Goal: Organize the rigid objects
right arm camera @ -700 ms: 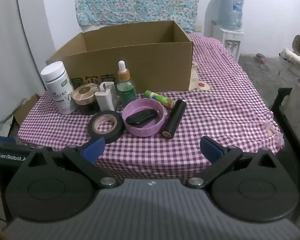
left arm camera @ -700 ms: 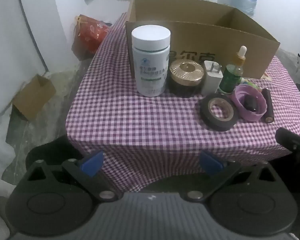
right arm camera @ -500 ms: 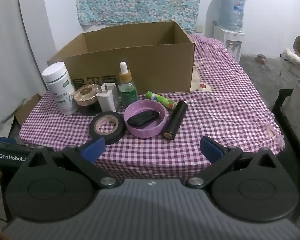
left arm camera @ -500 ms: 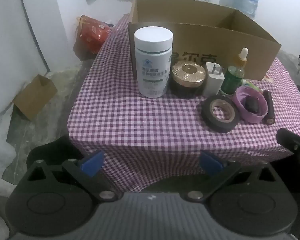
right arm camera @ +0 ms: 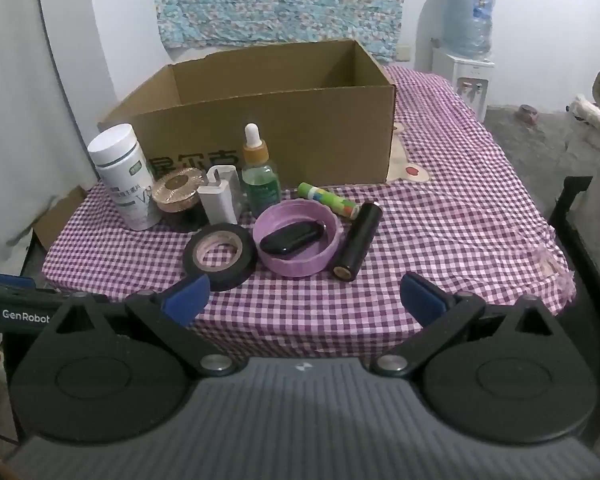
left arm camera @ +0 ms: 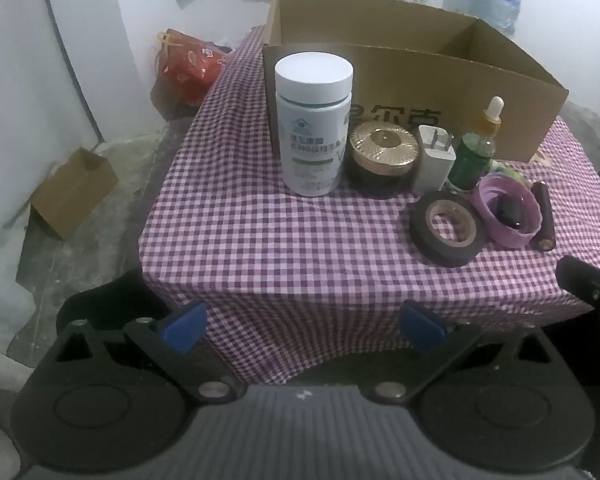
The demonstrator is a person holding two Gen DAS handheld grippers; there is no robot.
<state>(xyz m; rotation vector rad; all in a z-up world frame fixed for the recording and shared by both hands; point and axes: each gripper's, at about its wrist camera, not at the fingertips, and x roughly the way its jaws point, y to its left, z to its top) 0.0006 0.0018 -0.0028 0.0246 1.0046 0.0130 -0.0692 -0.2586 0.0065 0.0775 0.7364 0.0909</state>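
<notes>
Rigid objects lined up before the box

Rigid objects crowd your tabletop [right arm camera: 440,216] against the cardboard box [right arm camera: 300,120], whose floor you cannot see. From the left view, the purple lid [left arm camera: 506,216] hides most of the small black item inside (shape unclear). Left tongs [left arm camera: 302,322] and right tongs [right arm camera: 304,296] both gape wide, grasping nothing, short of the tabletop's edge.
</notes>
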